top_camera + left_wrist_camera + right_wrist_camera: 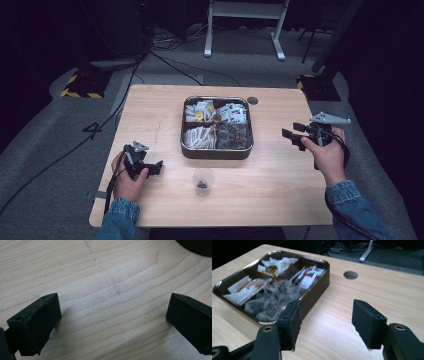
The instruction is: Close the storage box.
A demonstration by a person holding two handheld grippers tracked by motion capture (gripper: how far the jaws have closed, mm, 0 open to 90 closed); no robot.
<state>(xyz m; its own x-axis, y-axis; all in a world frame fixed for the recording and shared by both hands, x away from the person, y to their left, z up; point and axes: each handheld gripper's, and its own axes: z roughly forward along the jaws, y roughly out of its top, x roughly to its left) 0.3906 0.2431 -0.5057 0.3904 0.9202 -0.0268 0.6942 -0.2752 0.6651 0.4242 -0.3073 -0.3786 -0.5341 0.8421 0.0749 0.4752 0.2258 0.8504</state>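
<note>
Right gripper (292, 136) is empty, jaws apart, aimed at the tray (216, 151) from its right, presumably lining up for a sachet. Left gripper (151, 167), likewise open and empty, rests left of the tray, clear of the cup (203, 181) in front of it.

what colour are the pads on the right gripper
Black pads on the right gripper, clearest in the right gripper view.

the dark bit inside the small cup (202, 184) is too small to identify.
</note>
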